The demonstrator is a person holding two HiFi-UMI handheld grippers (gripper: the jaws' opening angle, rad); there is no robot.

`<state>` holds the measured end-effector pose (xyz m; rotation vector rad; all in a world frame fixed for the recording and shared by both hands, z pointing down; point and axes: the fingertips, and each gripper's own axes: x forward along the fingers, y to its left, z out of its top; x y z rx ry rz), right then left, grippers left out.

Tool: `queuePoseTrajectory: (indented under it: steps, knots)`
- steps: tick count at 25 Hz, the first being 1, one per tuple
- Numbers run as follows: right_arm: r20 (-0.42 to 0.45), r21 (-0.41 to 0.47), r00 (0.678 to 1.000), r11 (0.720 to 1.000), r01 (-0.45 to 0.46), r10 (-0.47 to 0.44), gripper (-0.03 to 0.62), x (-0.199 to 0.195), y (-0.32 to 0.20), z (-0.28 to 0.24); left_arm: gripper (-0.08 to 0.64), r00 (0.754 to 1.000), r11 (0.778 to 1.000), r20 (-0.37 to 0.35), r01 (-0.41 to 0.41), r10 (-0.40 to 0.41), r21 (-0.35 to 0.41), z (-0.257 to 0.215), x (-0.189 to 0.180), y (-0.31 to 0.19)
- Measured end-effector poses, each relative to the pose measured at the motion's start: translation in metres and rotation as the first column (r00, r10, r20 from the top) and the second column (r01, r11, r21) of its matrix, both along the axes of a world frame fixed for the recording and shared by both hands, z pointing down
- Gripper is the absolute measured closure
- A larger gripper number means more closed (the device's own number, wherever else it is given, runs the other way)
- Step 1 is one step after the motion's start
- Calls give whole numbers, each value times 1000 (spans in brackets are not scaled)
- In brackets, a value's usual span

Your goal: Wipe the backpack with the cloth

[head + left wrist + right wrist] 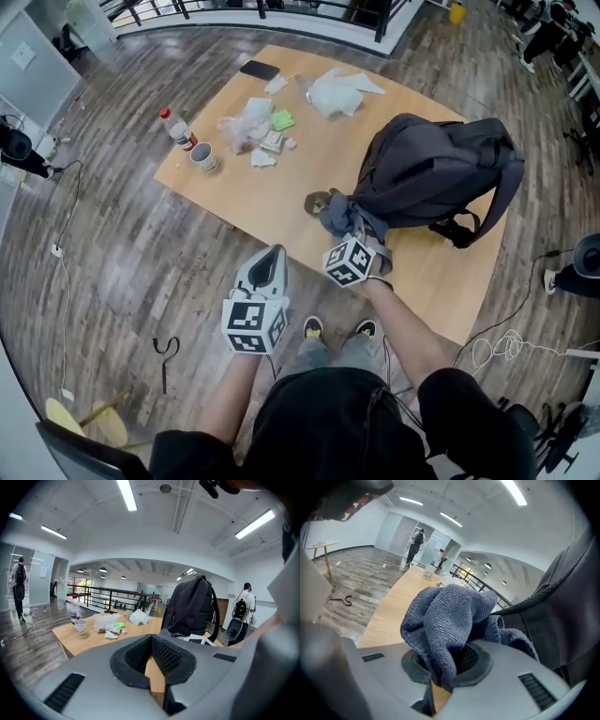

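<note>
A wooden table (281, 202) stands on a plank floor, with the person at its near edge. The dark backpack (436, 169) fills the right part of the table, lying on its side, its straps (459, 230) trailing towards the near edge. The right gripper (354, 239) reaches over the table's near edge at the backpack's lower left corner, its jaws clamped on a bunched grey-blue cloth (337, 214), which lies against the bag; in the right gripper view the cloth (445, 616) bulges out over the jaws and hides most of what lies ahead, with a strap (534, 599) running just beside it. The left gripper (272, 258) hangs off the table's near edge, left of the bag, jaws pressed together with nothing in them. Well apart from the backpack, the far left of the table holds crumpled plastic bags (337, 92), a dark phone (260, 69), a bottle (176, 128) with a red cap, a paper cup (203, 157) just beside it, and scraps of paper (272, 142)
</note>
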<state>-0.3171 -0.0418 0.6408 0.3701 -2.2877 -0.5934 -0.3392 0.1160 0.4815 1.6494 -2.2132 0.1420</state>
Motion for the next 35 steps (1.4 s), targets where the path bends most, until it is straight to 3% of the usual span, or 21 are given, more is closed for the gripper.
queuePoseTrajectory:
  steps: [4, 7, 9, 12, 18, 25, 28, 31, 35]
  knots:
    - [62, 20, 998, 1000, 16, -18, 554, 8, 1, -24, 543, 999, 999, -6, -32, 32, 4, 7, -6, -6]
    - [152, 97, 982, 991, 95, -109, 554, 22, 8, -72, 543, 997, 997, -17, -76, 77, 21, 8, 6, -24]
    - [198, 167, 965, 976, 139, -172, 554, 35, 8, -114, 543, 994, 994, -15, -108, 108, 36, 0, 22, -40]
    - [263, 260, 947, 958, 117, -187, 554, 67, -11, -181, 543, 980, 977, 2, -200, 200, 71, -21, 58, -78]
    - [289, 409, 907, 896, 172, -306, 554, 114, -29, -268, 543, 953, 945, 52, -304, 300, 120, -55, 123, -127]
    - [380, 356, 857, 910, 211, -347, 554, 154, -55, -313, 543, 933, 929, 109, -353, 342, 108, -70, 168, -161]
    - [462, 289, 841, 944, 157, -281, 554, 179, -80, -330, 543, 928, 925, 126, -363, 350, 109, -74, 184, -175]
    - [474, 251, 856, 964, 91, -204, 554, 209, -120, -338, 543, 923, 921, 138, -374, 358, 111, -77, 200, -188]
    - [529, 133, 835, 987, 91, -148, 506, 238, -154, -344, 543, 919, 916, 147, -383, 365, 122, -80, 221, -196]
